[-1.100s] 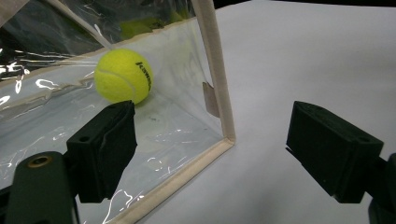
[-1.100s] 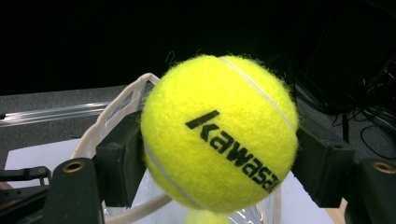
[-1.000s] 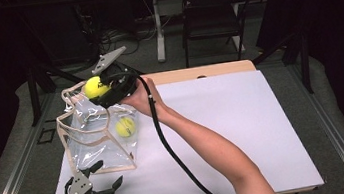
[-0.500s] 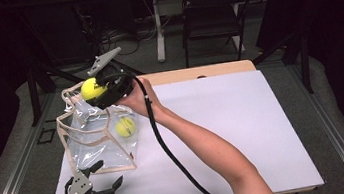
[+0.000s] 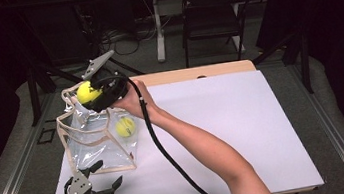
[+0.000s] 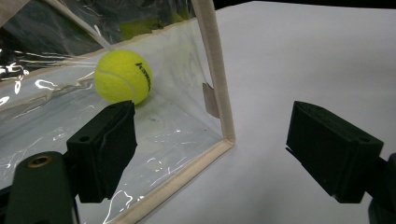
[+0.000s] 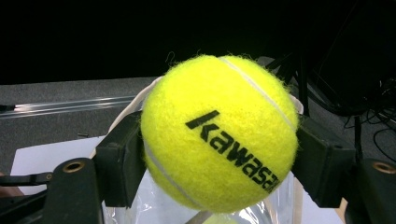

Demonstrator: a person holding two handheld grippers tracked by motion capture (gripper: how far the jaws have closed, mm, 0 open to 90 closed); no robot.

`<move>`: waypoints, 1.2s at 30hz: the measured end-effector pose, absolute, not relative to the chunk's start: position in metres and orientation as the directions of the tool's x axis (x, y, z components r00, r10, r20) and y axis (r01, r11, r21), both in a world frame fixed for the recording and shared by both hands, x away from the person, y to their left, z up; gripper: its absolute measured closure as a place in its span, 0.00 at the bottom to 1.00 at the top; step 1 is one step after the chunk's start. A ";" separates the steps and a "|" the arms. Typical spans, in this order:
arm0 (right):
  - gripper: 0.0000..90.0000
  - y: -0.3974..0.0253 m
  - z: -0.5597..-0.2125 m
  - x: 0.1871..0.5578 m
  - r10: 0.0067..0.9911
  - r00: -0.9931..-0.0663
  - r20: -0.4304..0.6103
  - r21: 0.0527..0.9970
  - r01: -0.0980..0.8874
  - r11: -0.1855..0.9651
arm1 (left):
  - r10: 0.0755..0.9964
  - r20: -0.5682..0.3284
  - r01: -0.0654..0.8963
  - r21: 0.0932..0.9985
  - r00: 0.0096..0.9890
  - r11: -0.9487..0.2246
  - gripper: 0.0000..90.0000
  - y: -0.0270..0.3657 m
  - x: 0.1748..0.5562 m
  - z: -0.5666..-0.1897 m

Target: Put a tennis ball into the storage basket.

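A clear plastic bag [image 5: 96, 142] with beige trim stands on the white table [image 5: 225, 130] at its left side. One yellow tennis ball [image 5: 125, 127] lies inside it, also seen through the plastic as the ball [image 6: 123, 76] in the left gripper view. My right gripper [image 5: 93, 93] is shut on a second tennis ball [image 5: 86, 92], held over the bag's top rim; the jaws press both sides of that ball [image 7: 219, 133]. My left gripper [image 5: 101, 179] stands open by the bag's near corner [image 6: 226, 140], nothing between its jaws.
The table's right half is bare white surface. A black cable [image 5: 168, 158] trails from the right gripper along the forearm. Behind the table stand a chair [image 5: 210, 21] and dark stands on a grey floor.
The right gripper with its ball has shifted slightly left and back over the bag's rim. The left gripper has stayed put.
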State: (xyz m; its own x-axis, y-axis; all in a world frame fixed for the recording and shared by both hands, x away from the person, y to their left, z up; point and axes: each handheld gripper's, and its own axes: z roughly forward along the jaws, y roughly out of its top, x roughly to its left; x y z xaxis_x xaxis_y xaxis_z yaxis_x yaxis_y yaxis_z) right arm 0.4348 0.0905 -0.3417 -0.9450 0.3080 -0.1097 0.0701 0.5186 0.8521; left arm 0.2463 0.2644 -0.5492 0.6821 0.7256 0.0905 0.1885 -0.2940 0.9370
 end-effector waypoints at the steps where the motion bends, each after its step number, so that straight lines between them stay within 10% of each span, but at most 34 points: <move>1: 0.29 0.091 -0.342 0.434 0.304 -0.946 -0.111 0.853 0.066 0.517 | 0.726 0.089 0.189 0.937 0.682 -0.293 0.18 0.264 0.246 -0.549; 36: 0.29 0.104 -0.349 0.432 0.287 -0.952 -0.103 0.832 0.075 0.549 | 0.725 0.086 0.191 0.937 0.684 -0.292 0.18 0.264 0.246 -0.549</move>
State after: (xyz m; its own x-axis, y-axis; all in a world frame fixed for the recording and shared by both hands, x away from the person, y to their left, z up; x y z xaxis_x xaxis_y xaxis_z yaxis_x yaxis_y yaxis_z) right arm 0.4320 0.1040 -0.3486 -0.9524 0.2868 -0.1032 0.0752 0.5492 0.8323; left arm 0.2458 0.2643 -0.5491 0.6837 0.7247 0.0859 0.1915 -0.2918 0.9371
